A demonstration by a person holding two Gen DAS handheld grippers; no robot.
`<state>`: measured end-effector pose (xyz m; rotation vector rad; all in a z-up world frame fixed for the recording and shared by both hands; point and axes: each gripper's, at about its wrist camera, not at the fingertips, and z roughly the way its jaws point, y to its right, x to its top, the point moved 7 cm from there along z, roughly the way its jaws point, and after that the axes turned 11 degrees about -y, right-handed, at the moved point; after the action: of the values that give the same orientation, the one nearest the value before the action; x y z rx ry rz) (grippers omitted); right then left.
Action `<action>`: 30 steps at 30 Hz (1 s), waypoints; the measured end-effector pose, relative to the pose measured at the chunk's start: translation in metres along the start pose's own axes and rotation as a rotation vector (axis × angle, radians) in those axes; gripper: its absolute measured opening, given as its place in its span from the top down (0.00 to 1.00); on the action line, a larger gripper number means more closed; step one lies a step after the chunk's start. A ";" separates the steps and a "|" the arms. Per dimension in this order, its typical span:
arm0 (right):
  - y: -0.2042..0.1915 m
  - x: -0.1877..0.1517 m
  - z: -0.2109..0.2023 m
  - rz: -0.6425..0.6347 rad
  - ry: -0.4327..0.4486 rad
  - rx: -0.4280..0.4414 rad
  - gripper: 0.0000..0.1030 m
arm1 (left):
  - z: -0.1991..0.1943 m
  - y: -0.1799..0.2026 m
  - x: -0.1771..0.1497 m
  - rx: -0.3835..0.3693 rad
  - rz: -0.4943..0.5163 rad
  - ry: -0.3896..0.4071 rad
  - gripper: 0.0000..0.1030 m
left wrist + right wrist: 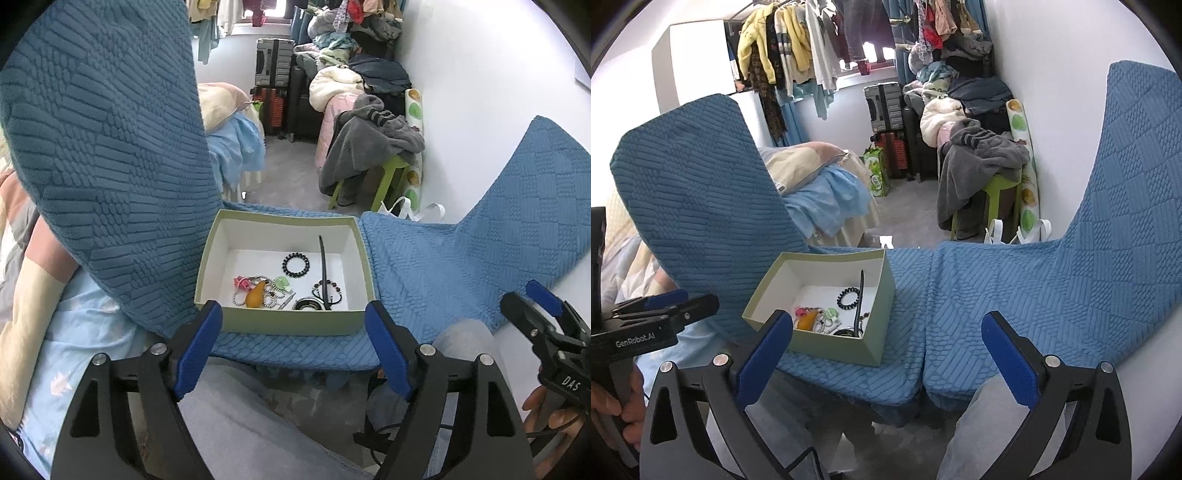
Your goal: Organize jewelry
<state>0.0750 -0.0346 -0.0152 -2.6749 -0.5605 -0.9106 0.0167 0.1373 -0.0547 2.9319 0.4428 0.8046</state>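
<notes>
A pale green open box with a white inside sits on the blue quilted seat cover. Inside lie a black coiled hair tie, a long black hair stick, a beaded bracelet, a bead chain with an orange pendant and small pink and green pieces. My left gripper stands open just in front of the box, nothing between its fingers. My right gripper is open wide over the seat, to the right of the box, also empty.
Blue-covered chair backs rise at left and right. Beyond the seat edge lie grey floor, a bed with a light blue blanket, a green stool under grey clothes, suitcases and hanging garments. A hand holds the left gripper's handle.
</notes>
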 end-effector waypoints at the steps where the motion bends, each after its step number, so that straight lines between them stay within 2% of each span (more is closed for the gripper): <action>1: 0.000 0.001 0.000 -0.001 0.002 -0.001 0.00 | 0.000 -0.001 -0.001 0.001 -0.005 -0.003 0.21; 12: -0.002 0.003 -0.005 -0.013 0.019 -0.004 0.00 | -0.002 -0.004 -0.005 0.034 -0.010 -0.019 0.16; 14: -0.004 0.003 -0.005 -0.013 0.021 -0.003 0.00 | 0.000 -0.004 -0.005 0.045 -0.012 -0.025 0.12; 16: -0.004 0.003 -0.005 -0.014 0.019 -0.003 0.00 | 0.000 -0.006 -0.005 0.061 -0.017 -0.027 0.01; 17: -0.004 0.003 -0.005 -0.014 0.019 -0.003 0.00 | 0.000 -0.006 -0.006 0.063 -0.019 -0.026 0.00; 30: -0.002 0.002 -0.004 -0.013 0.014 -0.009 0.00 | 0.004 -0.003 -0.007 0.067 -0.030 -0.041 0.00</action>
<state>0.0732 -0.0337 -0.0105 -2.6742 -0.5733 -0.9367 0.0120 0.1382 -0.0620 2.9895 0.5191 0.7382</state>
